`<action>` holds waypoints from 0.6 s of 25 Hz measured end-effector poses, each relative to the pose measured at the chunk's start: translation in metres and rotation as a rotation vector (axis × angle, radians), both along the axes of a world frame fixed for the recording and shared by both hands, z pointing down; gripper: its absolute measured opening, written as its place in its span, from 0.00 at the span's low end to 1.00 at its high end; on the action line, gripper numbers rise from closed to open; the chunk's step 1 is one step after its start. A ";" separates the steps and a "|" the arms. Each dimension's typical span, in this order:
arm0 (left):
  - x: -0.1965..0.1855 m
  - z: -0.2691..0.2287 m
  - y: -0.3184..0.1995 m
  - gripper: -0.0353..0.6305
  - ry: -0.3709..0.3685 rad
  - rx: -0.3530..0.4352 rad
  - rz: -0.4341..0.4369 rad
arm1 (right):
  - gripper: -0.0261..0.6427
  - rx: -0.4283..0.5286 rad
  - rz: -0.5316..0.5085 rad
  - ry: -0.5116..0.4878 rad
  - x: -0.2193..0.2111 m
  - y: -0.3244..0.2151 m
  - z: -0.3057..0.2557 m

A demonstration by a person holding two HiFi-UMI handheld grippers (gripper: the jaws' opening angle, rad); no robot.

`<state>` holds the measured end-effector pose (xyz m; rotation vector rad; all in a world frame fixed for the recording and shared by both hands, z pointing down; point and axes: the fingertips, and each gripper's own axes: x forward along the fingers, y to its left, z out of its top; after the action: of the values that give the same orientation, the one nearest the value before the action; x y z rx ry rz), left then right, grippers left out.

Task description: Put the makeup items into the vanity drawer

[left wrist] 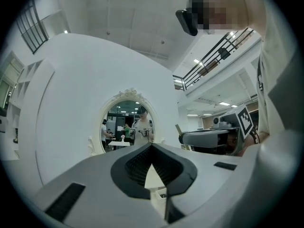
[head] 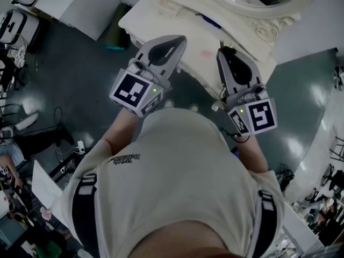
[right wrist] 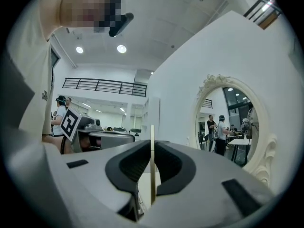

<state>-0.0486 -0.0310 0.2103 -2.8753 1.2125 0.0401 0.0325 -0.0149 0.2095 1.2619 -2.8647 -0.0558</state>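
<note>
Thin tan strip: upright and edge-on, clamped between the right gripper jaws, its tip standing above them. Left gripper: jaws closed together, empty, level before the vanity table.

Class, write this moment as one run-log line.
left gripper: jaws shut, empty | right gripper: jaws shut on thin tan strip | both level, facing oval mirror of white vanity

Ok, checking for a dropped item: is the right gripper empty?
No: the right gripper is closed on a thin strip that stands upright, edge-on, and sticks out past its jaws.
</note>
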 end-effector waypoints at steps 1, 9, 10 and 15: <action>0.001 0.002 0.002 0.07 0.000 -0.006 0.001 | 0.09 -0.004 -0.001 -0.006 0.001 0.002 0.001; 0.004 0.013 0.008 0.07 -0.004 -0.030 0.019 | 0.09 -0.004 -0.033 -0.016 -0.008 0.018 0.004; 0.004 0.014 0.009 0.07 -0.002 -0.035 0.019 | 0.09 -0.011 -0.038 -0.021 -0.010 0.019 0.006; 0.004 0.018 0.009 0.07 -0.007 -0.050 0.034 | 0.09 -0.042 -0.049 -0.026 -0.014 0.019 0.015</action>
<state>-0.0450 -0.0223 0.2285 -2.9359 1.1807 0.0002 0.0184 0.0038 0.2241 1.1949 -2.9020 0.0200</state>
